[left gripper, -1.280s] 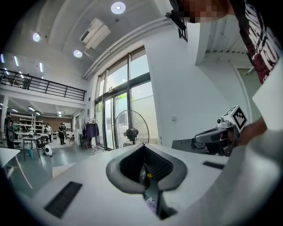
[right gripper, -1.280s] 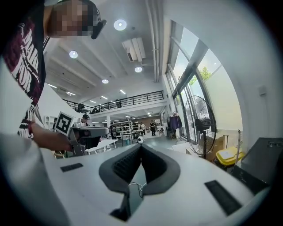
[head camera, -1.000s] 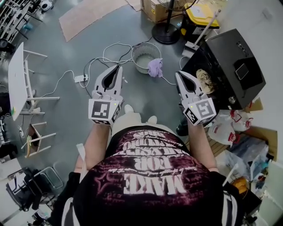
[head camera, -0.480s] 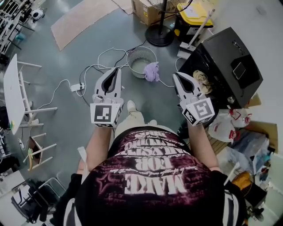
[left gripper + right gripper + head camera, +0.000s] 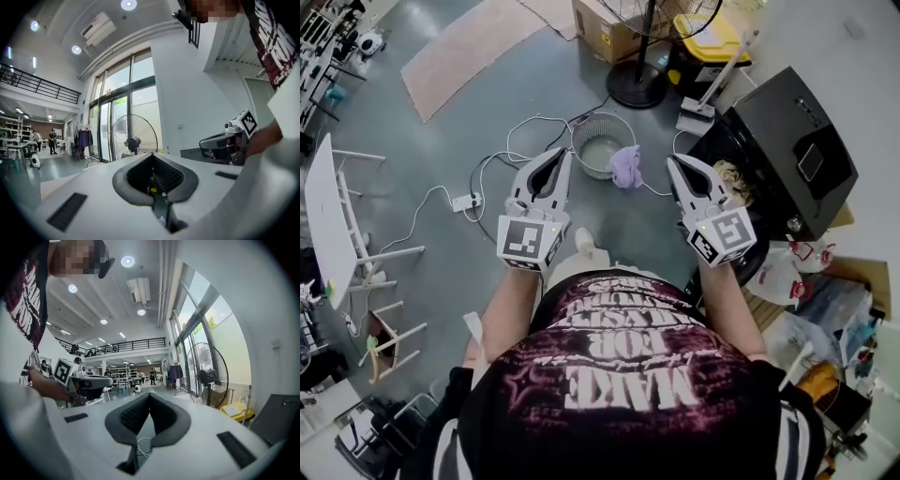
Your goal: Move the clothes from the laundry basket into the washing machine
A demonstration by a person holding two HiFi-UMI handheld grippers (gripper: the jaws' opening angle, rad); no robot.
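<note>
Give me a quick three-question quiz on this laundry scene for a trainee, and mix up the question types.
1. True or false: the left tongs grip the purple cloth.
2. In the head view, the washing machine stands at: A) the left side, B) the right side, C) the bottom edge.
3. Fill the gap: the right tongs are ___ and empty.

Key: 1 false; 2 B; 3 shut.
</note>
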